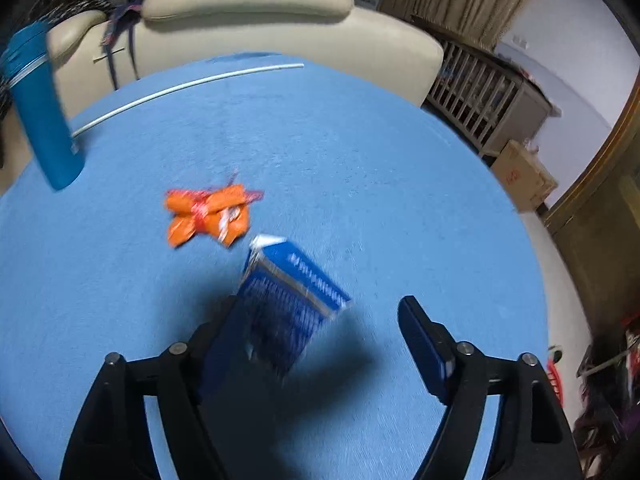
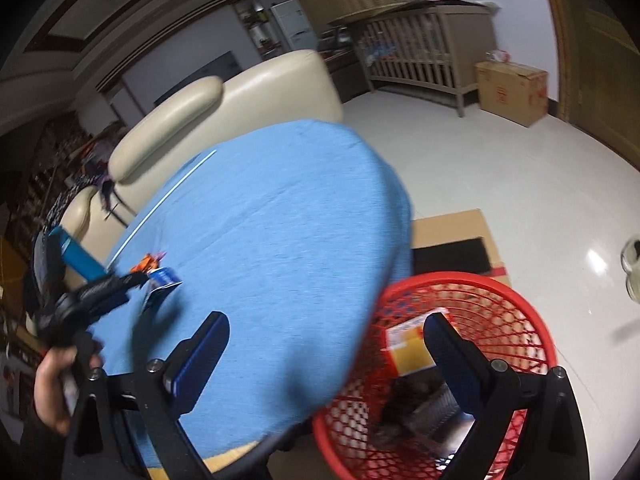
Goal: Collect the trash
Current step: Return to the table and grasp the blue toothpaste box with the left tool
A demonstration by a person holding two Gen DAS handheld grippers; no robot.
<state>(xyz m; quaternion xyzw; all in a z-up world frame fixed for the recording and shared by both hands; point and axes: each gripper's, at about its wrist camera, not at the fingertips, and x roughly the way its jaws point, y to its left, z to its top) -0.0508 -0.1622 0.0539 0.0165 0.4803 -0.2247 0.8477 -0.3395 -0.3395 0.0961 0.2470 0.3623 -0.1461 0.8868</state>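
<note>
A blue carton (image 1: 288,300) lies tilted and blurred on the blue table (image 1: 360,168), against the left finger of my open left gripper (image 1: 320,320); the right finger stands apart from it. An orange wrapper (image 1: 210,214) lies just beyond. In the right wrist view my right gripper (image 2: 324,344) is open and empty, over the table's edge and a red mesh basket (image 2: 520,312) on the floor. The basket holds a yellow-and-white box (image 2: 408,344) and dark trash. That view also shows the left gripper (image 2: 100,292) at the carton (image 2: 162,284).
A tall blue bottle (image 1: 40,108) stands at the table's far left. A thin white rod (image 1: 188,86) lies along the far edge. A cream sofa (image 1: 248,20) is behind the table. Flat cardboard (image 2: 456,236) lies on the floor beside the basket.
</note>
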